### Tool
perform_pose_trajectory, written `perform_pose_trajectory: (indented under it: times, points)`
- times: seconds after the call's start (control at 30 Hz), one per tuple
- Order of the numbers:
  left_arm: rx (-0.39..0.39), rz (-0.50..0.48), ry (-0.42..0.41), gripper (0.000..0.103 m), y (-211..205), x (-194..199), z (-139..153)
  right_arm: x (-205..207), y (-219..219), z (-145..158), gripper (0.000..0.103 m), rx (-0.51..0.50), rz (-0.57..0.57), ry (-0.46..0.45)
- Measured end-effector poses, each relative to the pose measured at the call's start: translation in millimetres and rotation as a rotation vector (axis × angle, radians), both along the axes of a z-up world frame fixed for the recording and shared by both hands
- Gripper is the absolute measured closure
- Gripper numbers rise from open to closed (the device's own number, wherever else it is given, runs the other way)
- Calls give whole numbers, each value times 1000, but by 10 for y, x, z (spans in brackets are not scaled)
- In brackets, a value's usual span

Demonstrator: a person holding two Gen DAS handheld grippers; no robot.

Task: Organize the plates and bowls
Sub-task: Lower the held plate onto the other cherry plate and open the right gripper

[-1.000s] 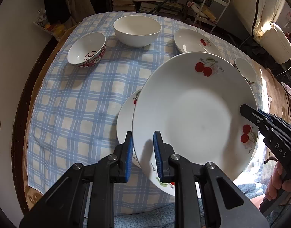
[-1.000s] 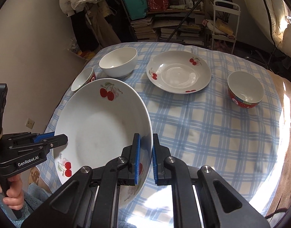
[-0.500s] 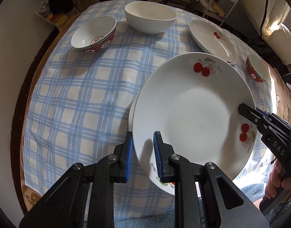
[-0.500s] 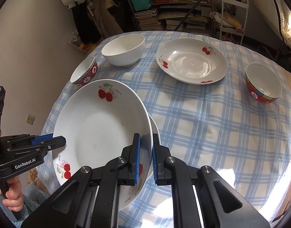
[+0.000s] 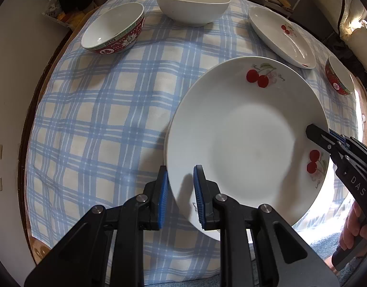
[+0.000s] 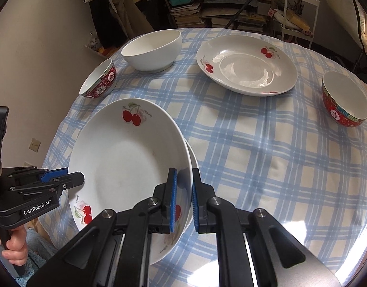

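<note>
A white plate with cherry prints [image 5: 245, 143] [image 6: 128, 162] hangs low over the checked tablecloth, held by two opposite rims. My left gripper [image 5: 180, 179] is shut on its near rim in the left wrist view and shows at the left [image 6: 75, 179] in the right wrist view. My right gripper [image 6: 183, 181] is shut on the opposite rim and appears at the right [image 5: 312, 131] in the left wrist view. Just under the held plate lies a second cherry plate [image 6: 195, 161], of which only a sliver of rim shows.
Farther back on the table stand a plain white bowl [image 6: 152, 50], a red-patterned bowl [image 6: 99, 81] at the left, a third cherry plate [image 6: 245, 67], and another red bowl [image 6: 343, 100] at the right. Bookshelves and a white cart stand behind; a wall is at the left.
Both grippers have come down with the cherry plate. The plate beneath it, partly visible before, is now almost fully covered.
</note>
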State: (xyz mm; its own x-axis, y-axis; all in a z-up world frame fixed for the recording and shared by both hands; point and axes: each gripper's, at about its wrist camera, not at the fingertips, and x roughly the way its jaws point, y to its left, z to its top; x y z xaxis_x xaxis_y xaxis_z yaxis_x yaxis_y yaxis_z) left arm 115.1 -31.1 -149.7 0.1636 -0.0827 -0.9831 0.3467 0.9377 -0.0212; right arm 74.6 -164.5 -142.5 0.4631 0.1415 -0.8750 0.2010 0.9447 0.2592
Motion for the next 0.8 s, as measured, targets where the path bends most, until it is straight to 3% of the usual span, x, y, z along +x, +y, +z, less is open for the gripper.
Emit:
perform_pose_trajectory:
  times: [0.8]
  points:
    - [17, 20, 43, 82, -28, 78, -160, 49, 40, -134, 90, -33, -11, 10]
